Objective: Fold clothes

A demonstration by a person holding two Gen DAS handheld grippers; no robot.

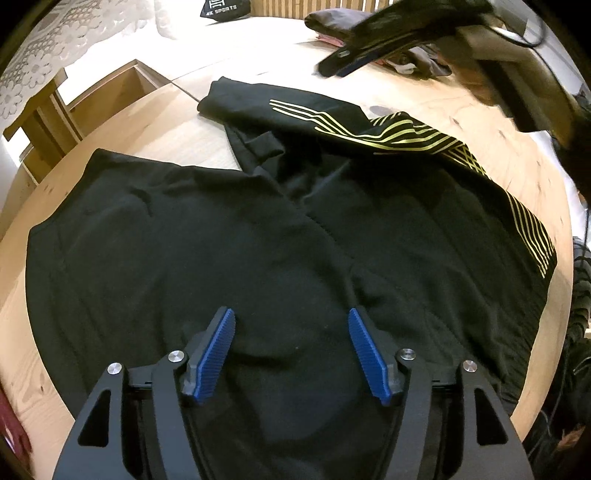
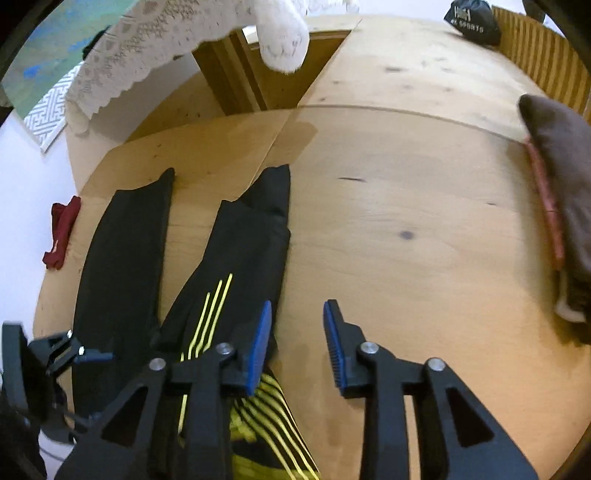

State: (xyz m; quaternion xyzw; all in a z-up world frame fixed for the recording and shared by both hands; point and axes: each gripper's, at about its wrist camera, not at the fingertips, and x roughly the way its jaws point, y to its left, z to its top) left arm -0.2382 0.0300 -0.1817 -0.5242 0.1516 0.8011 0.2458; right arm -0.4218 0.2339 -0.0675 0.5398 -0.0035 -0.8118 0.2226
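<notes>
Black trousers with yellow stripes lie spread on the wooden table, legs apart. My left gripper is open, hovering over the waist part of the black cloth, holding nothing. In the right wrist view the two trouser legs stretch away from me, the right leg carrying yellow stripes. My right gripper is open over the striped leg's right edge and bare table, holding nothing. It appears blurred at the top of the left wrist view. The left gripper shows at the left edge.
A pile of folded clothes, brown on top, sits at the table's right side and far side. A dark red garment hangs at the left edge. A black sports bag sits far back. A white lace cloth hangs beyond the table.
</notes>
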